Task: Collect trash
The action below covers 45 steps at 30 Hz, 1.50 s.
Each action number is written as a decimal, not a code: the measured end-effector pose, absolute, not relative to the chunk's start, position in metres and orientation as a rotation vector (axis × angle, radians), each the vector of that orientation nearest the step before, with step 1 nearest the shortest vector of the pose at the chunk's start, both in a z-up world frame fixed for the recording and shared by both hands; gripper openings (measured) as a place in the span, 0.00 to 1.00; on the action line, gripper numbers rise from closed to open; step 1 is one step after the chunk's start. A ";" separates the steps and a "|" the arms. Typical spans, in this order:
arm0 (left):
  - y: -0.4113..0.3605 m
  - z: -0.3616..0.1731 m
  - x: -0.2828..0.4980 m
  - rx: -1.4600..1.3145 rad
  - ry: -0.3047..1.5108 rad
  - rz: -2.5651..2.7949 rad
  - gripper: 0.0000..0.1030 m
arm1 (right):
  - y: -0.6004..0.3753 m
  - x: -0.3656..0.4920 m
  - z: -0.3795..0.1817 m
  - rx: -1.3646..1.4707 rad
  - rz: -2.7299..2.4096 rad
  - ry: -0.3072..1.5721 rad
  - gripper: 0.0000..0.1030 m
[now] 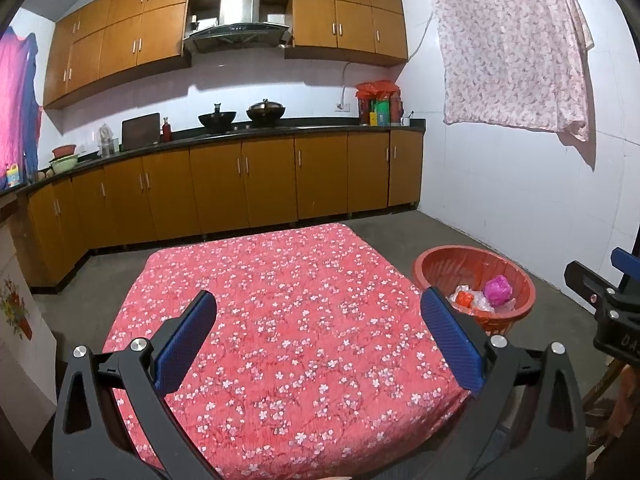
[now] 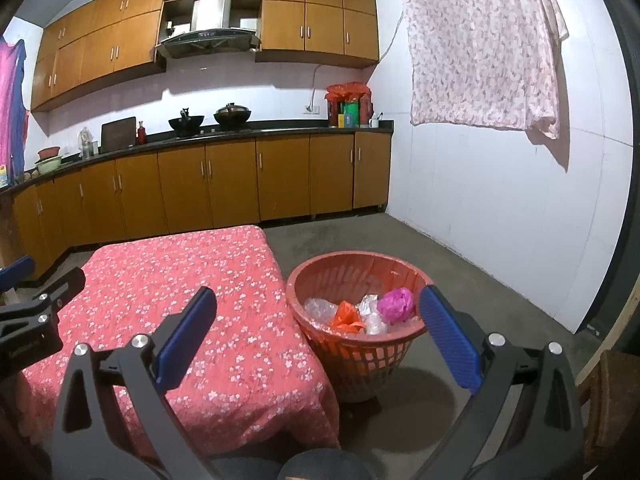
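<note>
A red plastic basket [image 2: 304, 276] stands on the floor right of the table; it shows as the basket [image 1: 440, 258] in the left wrist view too. Inside lie a pink crumpled wad [image 2: 396, 305], an orange wrapper [image 2: 347, 316] and clear plastic pieces [image 2: 370, 314]. My left gripper [image 1: 318, 306] hovers open over the red flowered tablecloth [image 1: 288, 300] with nothing between its blue pads. My right gripper [image 2: 318, 300] is open and empty above the table's right edge and the basket. The right gripper [image 1: 608, 304] also pokes in at the left view's right edge.
Brown kitchen cabinets [image 1: 240, 184] and a dark counter with woks [image 1: 240, 116] run along the back wall. A flowered cloth [image 1: 512, 48] hangs on the white right wall. Grey concrete floor [image 2: 440, 248] surrounds the table. A wooden stool [image 2: 612, 400] is at the near right.
</note>
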<state>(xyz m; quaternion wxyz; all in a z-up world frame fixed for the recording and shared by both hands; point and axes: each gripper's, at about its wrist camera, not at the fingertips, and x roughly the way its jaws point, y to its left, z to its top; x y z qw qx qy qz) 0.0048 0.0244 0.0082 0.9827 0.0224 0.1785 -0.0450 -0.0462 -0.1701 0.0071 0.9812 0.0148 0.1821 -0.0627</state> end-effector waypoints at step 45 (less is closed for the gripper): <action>0.030 0.006 0.004 0.021 0.393 -0.087 0.98 | -0.170 -0.041 -0.002 0.047 -0.109 0.391 0.96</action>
